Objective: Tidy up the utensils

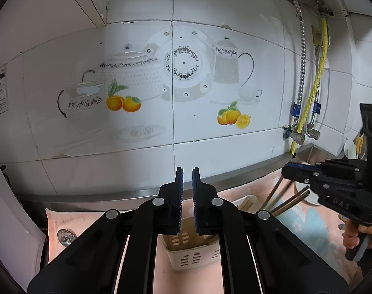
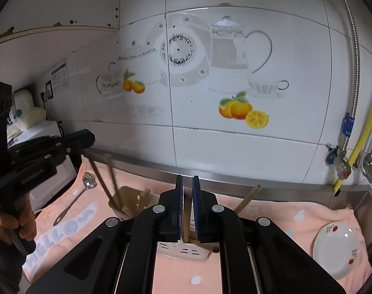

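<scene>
Nearest the lens, we see the left gripper point(image 1: 187, 176) with its jaws drawn narrow and nothing between them. Directly below it stands the cream utensil holder point(image 1: 186, 257) on the pink cloth point(image 1: 68, 218). Chopsticks point(image 1: 284, 203) stand in the holder, leaning right. From the right wrist view, left to right: a slotted spoon point(image 2: 74, 199) lies on the cloth, the holder's brown compartment point(image 2: 127, 196) contains chopsticks, and the right gripper point(image 2: 187, 183) is narrow, with a single chopstick point(image 2: 186, 223) seen in the gap; contact cannot be confirmed. A floral plate point(image 2: 337, 247) sits far right.
</scene>
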A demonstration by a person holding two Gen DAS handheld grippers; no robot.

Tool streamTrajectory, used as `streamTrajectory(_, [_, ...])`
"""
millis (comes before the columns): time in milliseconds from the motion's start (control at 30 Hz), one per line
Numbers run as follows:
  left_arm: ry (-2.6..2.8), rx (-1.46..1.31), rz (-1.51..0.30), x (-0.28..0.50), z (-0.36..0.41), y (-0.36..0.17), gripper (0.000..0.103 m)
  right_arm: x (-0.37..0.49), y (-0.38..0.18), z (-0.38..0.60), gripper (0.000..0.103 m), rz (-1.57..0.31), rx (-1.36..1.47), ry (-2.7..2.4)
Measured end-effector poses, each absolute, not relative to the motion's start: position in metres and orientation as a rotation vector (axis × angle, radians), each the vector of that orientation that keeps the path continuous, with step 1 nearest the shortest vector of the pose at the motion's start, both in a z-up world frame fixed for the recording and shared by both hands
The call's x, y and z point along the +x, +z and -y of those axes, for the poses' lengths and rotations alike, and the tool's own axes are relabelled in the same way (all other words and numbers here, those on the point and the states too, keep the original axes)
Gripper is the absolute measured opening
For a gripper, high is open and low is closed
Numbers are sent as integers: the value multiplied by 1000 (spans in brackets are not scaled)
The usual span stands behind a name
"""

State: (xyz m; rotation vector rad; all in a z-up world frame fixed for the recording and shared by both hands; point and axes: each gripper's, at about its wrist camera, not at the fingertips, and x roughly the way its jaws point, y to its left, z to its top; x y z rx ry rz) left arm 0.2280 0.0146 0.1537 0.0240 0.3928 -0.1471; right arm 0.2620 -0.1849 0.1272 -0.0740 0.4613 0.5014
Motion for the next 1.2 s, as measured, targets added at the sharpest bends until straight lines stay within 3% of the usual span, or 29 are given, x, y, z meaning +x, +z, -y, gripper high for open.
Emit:
streamTrajectory(100, [-146,29,-386,221,-14,155,18,258,128,189,14,-456,-64,501])
streamTrajectory(167, [-144,26,-374,214,-14,157,33,251,130,192,23,-445,-58,499])
streamTrajectory(267, [-136,16,-358,201,-16,159,47,238,132,196,35,-424,-61,495])
streamTrajectory(600, [-112,1,-371,148,-24,137,85,179,106,205,79,-405,-99,452])
streamTrajectory(667, [-108,-4,-384,141,-26,129,91,169,97,205,81,-407,-101,442])
streamTrajectory(733, [-104,-7,-403,132,-27,119,96,158,88,207,89,-415,-93,437])
streamTrajectory(1200, [-60,-21,-502,87,-38,67,98,110,49,209,95,-447,-91,393])
